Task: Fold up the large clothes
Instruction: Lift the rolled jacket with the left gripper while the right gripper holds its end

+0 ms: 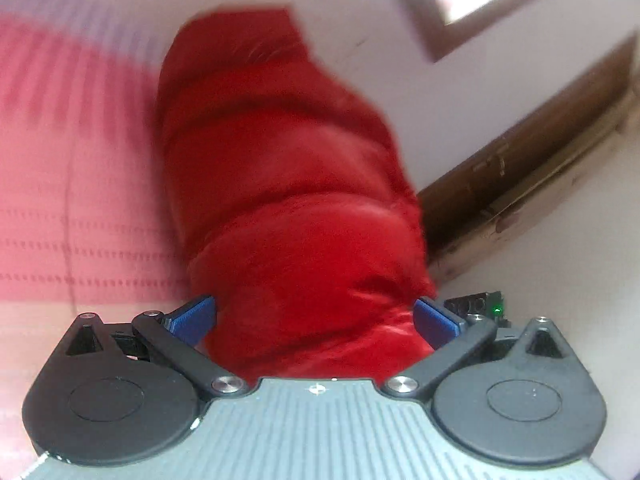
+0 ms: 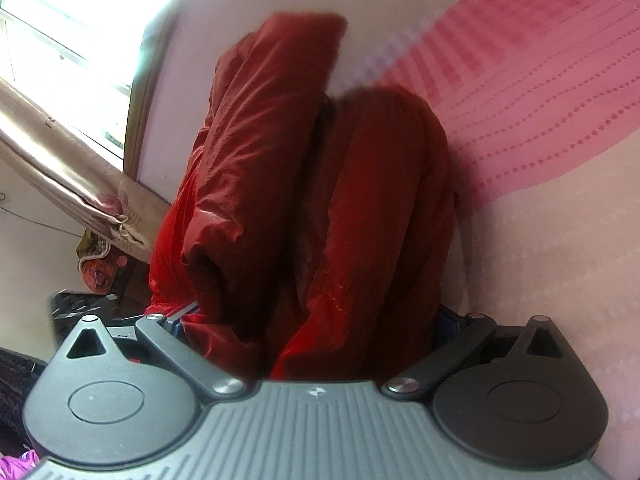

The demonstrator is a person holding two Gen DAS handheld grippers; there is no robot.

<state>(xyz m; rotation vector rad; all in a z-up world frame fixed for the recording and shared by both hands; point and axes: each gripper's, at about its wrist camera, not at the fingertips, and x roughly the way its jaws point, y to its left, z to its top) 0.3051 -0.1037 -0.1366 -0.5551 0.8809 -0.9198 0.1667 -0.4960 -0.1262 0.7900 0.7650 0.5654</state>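
Left wrist view showed the left gripper [image 1: 316, 316] clamped on a thick wad of the red puffer jacket [image 1: 280, 184], its two blue pads [image 1: 194, 318] pressed against either side of the bunched fabric with red cloth filling the whole gap between them. From that grip the jacket ran straight ahead, away from the camera, its long axis lying along the line of the fingers, quilted bands crossing it, and its far end squared off against the pale wall [image 1: 440, 100]. To the left of the jacket lay the pink patterned bedsheet [image 1: 80, 200], blurred; to the right a brown curtain [image 1: 520, 172] ran on a slant. Whether the jacket hung free or rested on the bed could not be told from this view. Right wrist view showed the right gripper [image 2: 316, 320] likewise closed on the same jacket [image 2: 380, 200], though its pads were almost wholly buried: only a sliver of blue showed at each side. Here the cloth stood ahead in two long lobes side by side, a left one and a right one with a dark fold between, both stretching away along the finger line. The sheet [image 2: 540, 100] lay to the far right, the curtain [image 2: 80, 160] and a bright window [image 2: 60, 40] to the left. By count: one jacket, two grippers, each holding it, so neither was the nearer; one sheet, one curtain. The coming fold would likely turn on carrying both held ends together toward the bed.
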